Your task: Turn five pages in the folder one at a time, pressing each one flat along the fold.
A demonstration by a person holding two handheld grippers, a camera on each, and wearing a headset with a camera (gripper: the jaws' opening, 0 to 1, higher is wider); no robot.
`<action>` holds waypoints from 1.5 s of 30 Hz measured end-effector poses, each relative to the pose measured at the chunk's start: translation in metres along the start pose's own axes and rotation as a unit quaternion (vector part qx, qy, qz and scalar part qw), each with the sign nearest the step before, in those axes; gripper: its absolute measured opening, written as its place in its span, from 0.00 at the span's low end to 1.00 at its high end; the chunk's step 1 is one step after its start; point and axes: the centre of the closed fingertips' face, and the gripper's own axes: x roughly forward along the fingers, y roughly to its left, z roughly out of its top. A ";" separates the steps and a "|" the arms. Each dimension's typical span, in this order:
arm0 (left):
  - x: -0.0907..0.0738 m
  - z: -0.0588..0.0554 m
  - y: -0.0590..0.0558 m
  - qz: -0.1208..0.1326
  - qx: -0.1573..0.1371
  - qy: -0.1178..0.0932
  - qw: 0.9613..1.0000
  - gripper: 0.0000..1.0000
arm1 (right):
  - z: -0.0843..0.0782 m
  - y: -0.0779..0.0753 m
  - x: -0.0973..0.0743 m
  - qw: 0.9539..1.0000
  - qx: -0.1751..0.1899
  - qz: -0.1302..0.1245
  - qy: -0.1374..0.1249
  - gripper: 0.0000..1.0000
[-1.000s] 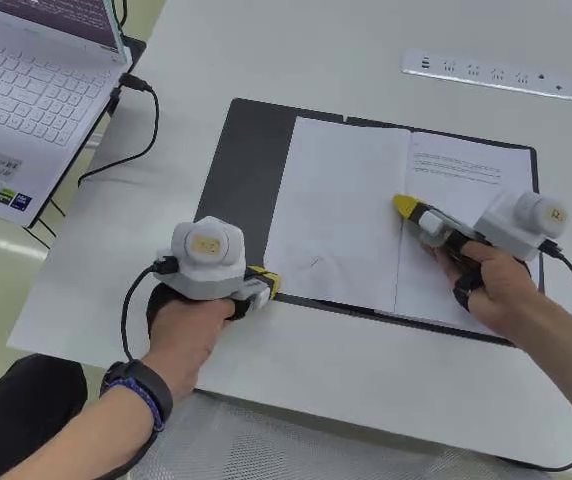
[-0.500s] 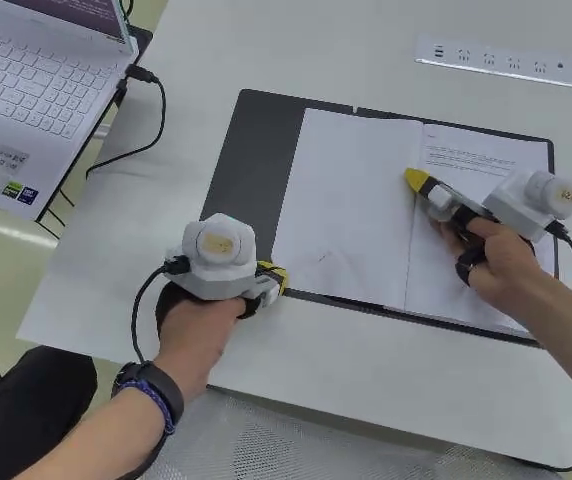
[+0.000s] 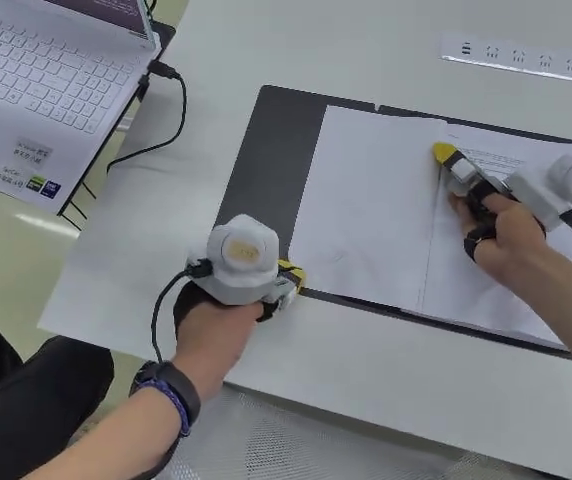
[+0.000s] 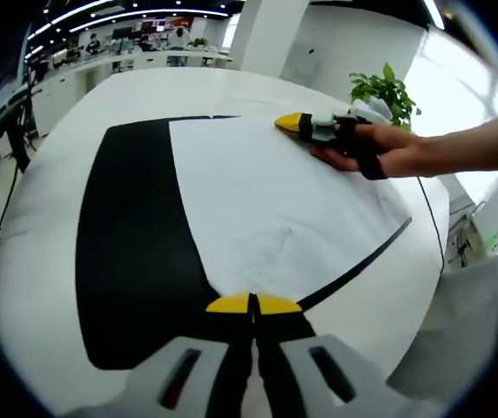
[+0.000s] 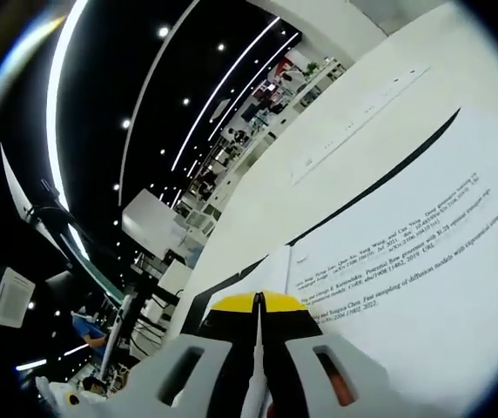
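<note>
Across the white bench (image 3: 366,50), the folder's (image 3: 266,170) fold (image 3: 428,250) runs twelve to six o'clock, with the right hand-held gripper (image 3: 443,153) (jaws together) at its twelve-o'clock end.

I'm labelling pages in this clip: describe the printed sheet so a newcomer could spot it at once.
On the white table lies an open black folder with two white sheets side by side. The printed sheet is the right-hand one, next to the right gripper. Unlike its blank neighbour, it carries lines of small text near its top.
</note>
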 end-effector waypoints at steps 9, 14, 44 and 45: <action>0.001 0.001 0.000 -0.003 0.006 0.008 1.000 0.00 | 0.013 -0.002 0.016 1.000 0.013 -0.018 -0.018 0.00; 0.001 0.000 0.000 -0.002 0.012 0.010 1.000 0.00 | 0.020 -0.005 0.029 0.999 0.007 -0.032 -0.017 0.00; 0.000 0.000 0.000 0.001 0.022 -0.001 1.000 0.00 | -0.019 0.014 -0.017 1.000 -0.014 0.010 0.011 0.00; 0.000 0.000 -0.001 0.000 0.026 -0.001 1.000 0.00 | -0.020 0.014 -0.019 1.000 -0.014 0.010 0.013 0.00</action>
